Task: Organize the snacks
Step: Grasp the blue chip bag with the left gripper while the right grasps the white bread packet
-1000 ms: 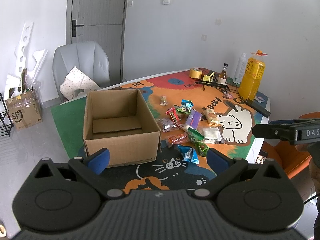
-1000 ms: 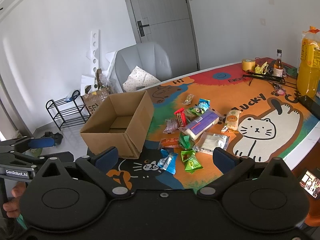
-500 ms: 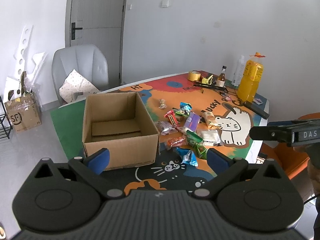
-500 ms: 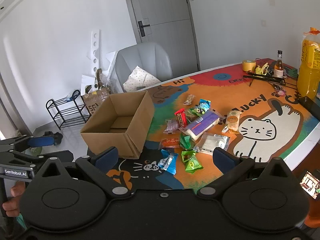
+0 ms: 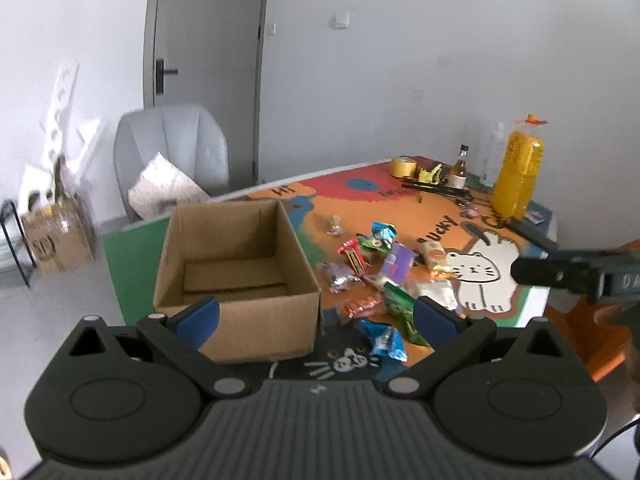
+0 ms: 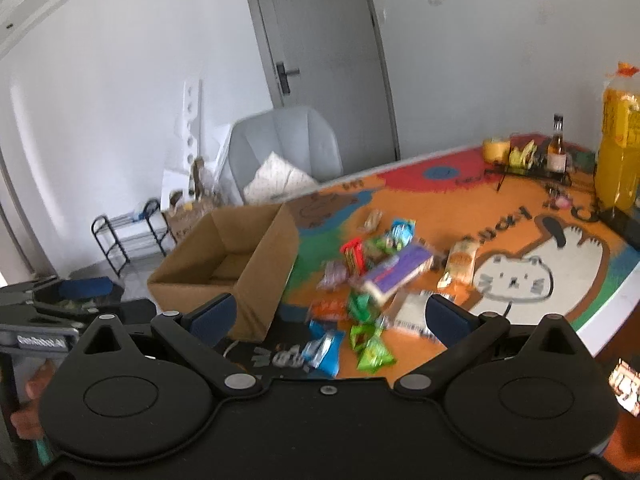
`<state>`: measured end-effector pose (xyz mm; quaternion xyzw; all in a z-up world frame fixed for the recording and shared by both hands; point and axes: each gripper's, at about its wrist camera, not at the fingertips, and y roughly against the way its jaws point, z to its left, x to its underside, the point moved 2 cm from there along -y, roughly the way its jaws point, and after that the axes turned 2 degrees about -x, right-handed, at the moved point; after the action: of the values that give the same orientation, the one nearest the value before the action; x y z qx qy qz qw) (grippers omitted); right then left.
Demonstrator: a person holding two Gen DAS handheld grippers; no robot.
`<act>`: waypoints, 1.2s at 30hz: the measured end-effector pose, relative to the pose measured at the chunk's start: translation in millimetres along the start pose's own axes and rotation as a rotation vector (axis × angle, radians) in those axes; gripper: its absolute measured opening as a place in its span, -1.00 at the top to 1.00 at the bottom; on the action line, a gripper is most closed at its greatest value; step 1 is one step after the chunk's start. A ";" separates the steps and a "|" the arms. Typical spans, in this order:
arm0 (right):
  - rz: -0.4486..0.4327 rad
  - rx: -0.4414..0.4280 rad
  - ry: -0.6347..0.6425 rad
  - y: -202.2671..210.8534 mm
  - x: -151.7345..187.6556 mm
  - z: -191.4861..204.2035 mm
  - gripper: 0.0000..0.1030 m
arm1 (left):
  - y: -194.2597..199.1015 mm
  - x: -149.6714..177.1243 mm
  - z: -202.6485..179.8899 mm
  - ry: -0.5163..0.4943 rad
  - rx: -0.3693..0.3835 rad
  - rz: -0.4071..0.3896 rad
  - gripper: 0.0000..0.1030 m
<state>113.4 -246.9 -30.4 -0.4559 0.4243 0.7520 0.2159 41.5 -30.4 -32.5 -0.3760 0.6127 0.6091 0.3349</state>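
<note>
An open, empty cardboard box (image 5: 236, 276) (image 6: 232, 264) stands on the colourful cat-print table mat (image 5: 476, 268) (image 6: 516, 280). Right of it lies a scatter of snack packets: a purple box (image 5: 398, 260) (image 6: 394, 274), a red pack (image 5: 352, 254) (image 6: 354, 254), green bags (image 5: 400, 306) (image 6: 372, 350), a blue packet (image 5: 386, 342) (image 6: 324, 346) and a biscuit pack (image 5: 434, 254) (image 6: 460, 262). My left gripper (image 5: 316, 318) hovers open in front of the box, holding nothing. My right gripper (image 6: 330, 316) hangs open above the near snacks, also holding nothing.
A tall orange drink bottle (image 5: 518, 174) (image 6: 618, 144), a small brown bottle (image 5: 460, 168), a tape roll (image 5: 404, 166) and a black rack stand at the table's far end. A grey chair (image 5: 172, 160) with a cushion sits behind the table. A shoe rack (image 6: 128, 232) stands on the floor.
Both grippers have drawn back and tilted upward a little, so the table sits lower in both views. The right wrist view is now blurred by motion. Both stay open.
</note>
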 end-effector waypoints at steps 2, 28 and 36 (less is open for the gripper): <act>-0.011 0.006 0.001 -2.3 0.9 -5.1 -1.00 | -3.4 0.2 -6.4 -0.016 0.011 -0.012 -0.99; 0.060 0.015 -0.071 -75.9 44.1 -86.0 -0.59 | -105.4 40.7 -47.7 0.078 0.086 0.111 -0.44; 0.098 0.017 -0.070 -100.4 48.6 -96.3 -0.58 | -134.1 49.6 -56.3 0.100 0.069 0.148 -0.24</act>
<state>209.3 -275.4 -138.6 -0.4063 0.4447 0.7734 0.1974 136.3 -85.9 -140.0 -0.3482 0.6753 0.5912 0.2707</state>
